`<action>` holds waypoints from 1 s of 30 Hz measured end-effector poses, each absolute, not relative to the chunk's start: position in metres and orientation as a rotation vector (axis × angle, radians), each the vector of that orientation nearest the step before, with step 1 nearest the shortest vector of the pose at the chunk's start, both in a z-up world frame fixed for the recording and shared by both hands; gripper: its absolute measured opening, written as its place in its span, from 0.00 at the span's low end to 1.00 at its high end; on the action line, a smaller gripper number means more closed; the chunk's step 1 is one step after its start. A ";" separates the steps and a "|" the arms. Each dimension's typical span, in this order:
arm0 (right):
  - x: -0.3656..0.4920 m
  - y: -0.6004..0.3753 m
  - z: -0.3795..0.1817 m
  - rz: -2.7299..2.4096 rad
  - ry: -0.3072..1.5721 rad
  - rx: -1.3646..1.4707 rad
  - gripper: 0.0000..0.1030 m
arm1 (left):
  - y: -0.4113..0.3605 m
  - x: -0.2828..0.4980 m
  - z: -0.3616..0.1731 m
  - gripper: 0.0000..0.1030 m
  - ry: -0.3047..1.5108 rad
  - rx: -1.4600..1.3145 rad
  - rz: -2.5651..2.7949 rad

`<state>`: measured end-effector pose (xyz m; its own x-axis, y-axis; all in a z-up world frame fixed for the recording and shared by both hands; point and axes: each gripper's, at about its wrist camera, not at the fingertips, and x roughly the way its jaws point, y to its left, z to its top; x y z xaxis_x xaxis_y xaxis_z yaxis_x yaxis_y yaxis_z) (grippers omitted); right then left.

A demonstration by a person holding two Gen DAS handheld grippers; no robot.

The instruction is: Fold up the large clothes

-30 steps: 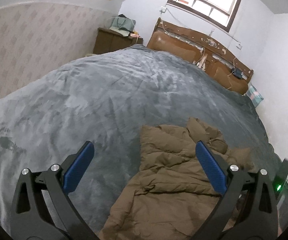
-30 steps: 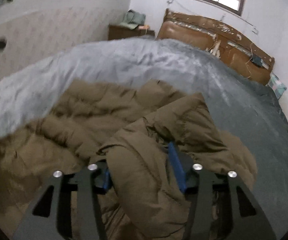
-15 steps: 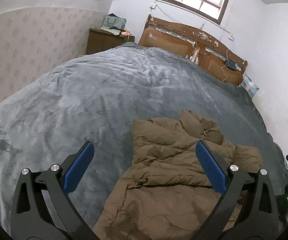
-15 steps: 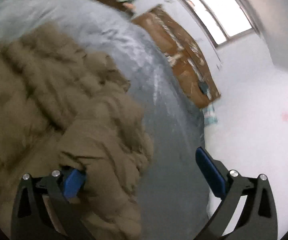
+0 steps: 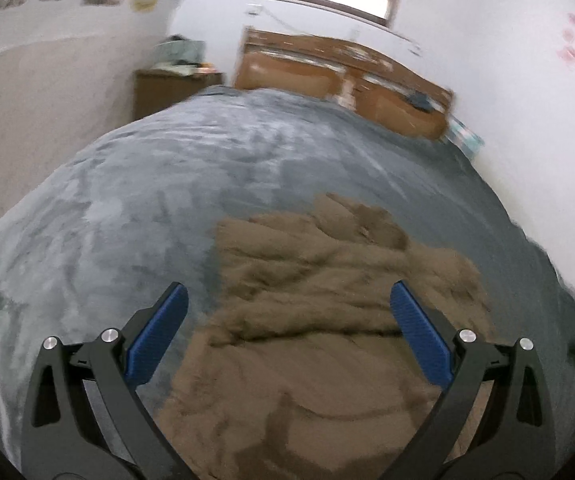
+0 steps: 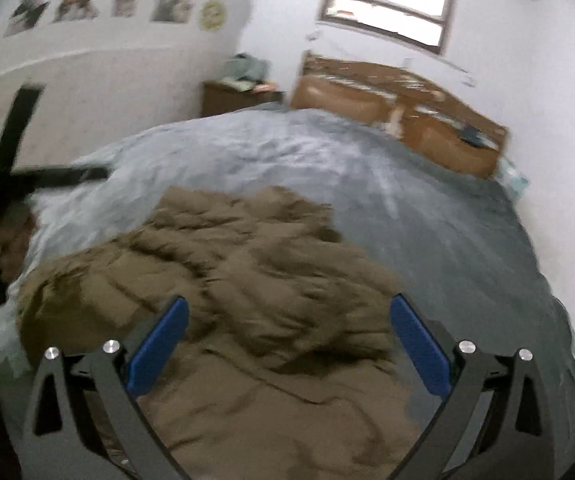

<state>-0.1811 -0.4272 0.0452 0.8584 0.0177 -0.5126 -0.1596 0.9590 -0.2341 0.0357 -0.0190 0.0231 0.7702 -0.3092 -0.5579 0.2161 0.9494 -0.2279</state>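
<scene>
A brown padded jacket (image 5: 311, 320) (image 6: 239, 300) lies crumpled on the grey blanket of a bed (image 5: 167, 184) (image 6: 427, 216). My left gripper (image 5: 287, 304) hangs open above the jacket's left part, with nothing between its blue pads. My right gripper (image 6: 287, 316) also stands wide open over the jacket, its pads clear of the fabric. In the right wrist view the left gripper (image 6: 39, 168) shows as a blurred black shape at the far left. Both views are motion-blurred.
A brown wooden headboard (image 5: 343, 76) (image 6: 399, 108) closes the far end of the bed. A dark nightstand (image 5: 171, 88) (image 6: 239, 98) with clutter stands to its left, under a window (image 6: 391, 0). White walls flank both sides.
My right gripper has let go of the bunched jacket fold and opened wide; the fold has dropped onto the bed. My left gripper has swung rightward, staying open over the jacket.
</scene>
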 end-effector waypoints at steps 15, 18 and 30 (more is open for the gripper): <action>-0.209 -0.624 0.068 -0.304 0.428 0.332 0.98 | -0.200 -0.025 0.011 0.97 0.615 0.229 -0.407; -0.214 -0.640 0.063 -0.336 0.425 0.354 0.98 | -0.224 -0.020 0.000 0.97 0.658 0.241 -0.384; -0.212 -0.659 0.049 -0.343 0.455 0.427 0.98 | -0.309 0.011 -0.065 0.38 0.830 0.492 -0.389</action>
